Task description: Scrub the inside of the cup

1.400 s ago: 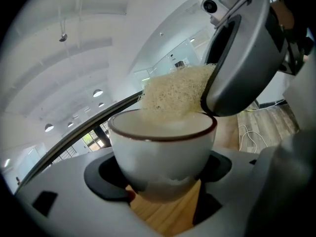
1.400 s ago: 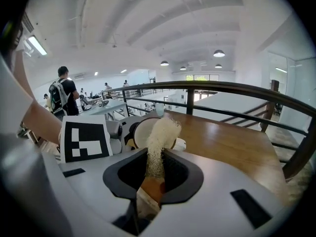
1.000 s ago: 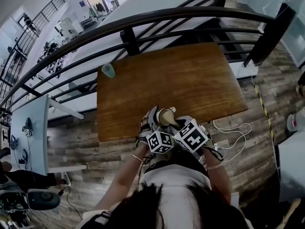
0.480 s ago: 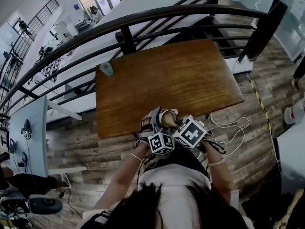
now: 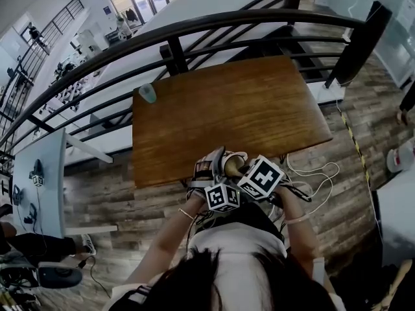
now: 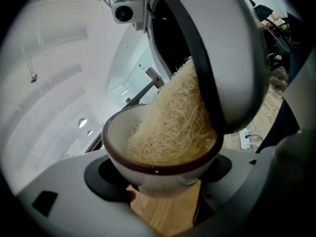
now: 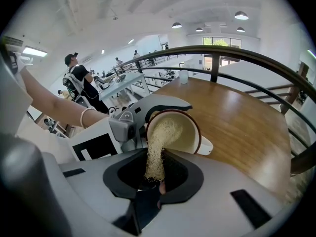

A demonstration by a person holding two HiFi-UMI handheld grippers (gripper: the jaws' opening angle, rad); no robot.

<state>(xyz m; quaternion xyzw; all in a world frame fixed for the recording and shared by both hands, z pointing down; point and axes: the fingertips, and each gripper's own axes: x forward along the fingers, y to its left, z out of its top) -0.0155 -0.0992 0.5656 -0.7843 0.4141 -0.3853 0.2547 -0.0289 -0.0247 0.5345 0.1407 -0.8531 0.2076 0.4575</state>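
Note:
A cream cup [image 6: 148, 168] with a dark brown rim is held tilted, and my left gripper [image 6: 163, 184] is shut on its body. A straw-coloured loofah scrubber [image 7: 157, 152] is clamped in my right gripper [image 7: 153, 179], and its far end is pushed into the cup [image 7: 186, 132] against the inner wall. In the head view both grippers meet over the table's near edge, with the cup [image 5: 232, 161] between the left gripper [image 5: 211, 168] and the right gripper [image 5: 251, 169]. The cup's bottom is hidden by the loofah [image 6: 173, 125].
The wooden table [image 5: 227, 102] stands against a dark metal railing [image 5: 194, 28]. A small pale-blue cup [image 5: 148, 93] sits at the table's far left corner. White cables [image 5: 318, 173] lie on the floor to the right. People stand far off beyond the railing [image 7: 79, 78].
Both grippers with the cup and the loofah have shifted slightly right and nearer to me. The loofah stays inside the cup and both grips are unchanged.

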